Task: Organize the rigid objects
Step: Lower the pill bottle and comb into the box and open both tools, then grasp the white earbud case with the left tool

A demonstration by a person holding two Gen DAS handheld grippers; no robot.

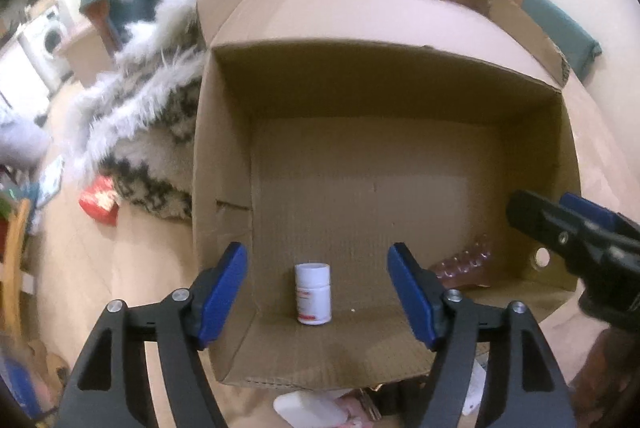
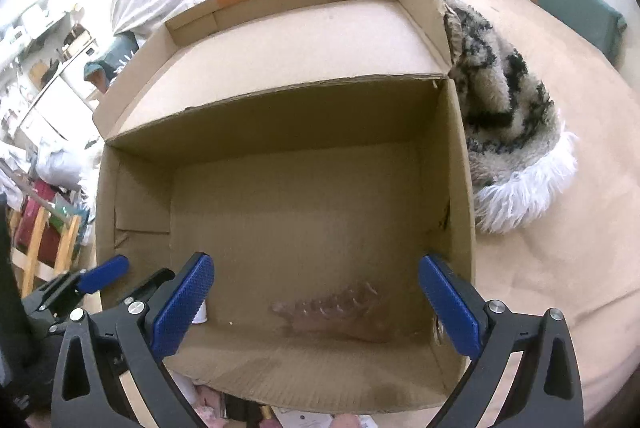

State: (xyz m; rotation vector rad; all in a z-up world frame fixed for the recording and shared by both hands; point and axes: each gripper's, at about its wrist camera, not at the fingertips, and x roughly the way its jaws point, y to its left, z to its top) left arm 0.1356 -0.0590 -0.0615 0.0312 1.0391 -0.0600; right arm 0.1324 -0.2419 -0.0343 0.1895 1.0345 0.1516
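An open cardboard box (image 1: 400,87) (image 2: 280,115) stands on a beige surface. A small white pill bottle (image 1: 314,294) with a red-marked label stands upright on the box floor near the front wall. My left gripper (image 1: 318,256) hangs above it, open, its blue pads well clear of the bottle on both sides. A clear pinkish plastic item (image 1: 464,266) (image 2: 336,312) lies on the box floor to the right. My right gripper (image 2: 316,262) is open above that item and holds nothing. In the right wrist view only a sliver of the bottle (image 2: 200,314) shows behind the left finger.
A shaggy black-and-white rug (image 1: 160,147) (image 2: 504,99) lies against the box's side. A red packet (image 1: 100,203) lies on the floor to the left. White and pink small items (image 1: 308,408) sit in front of the box. A wooden frame (image 2: 36,248) stands at the far left.
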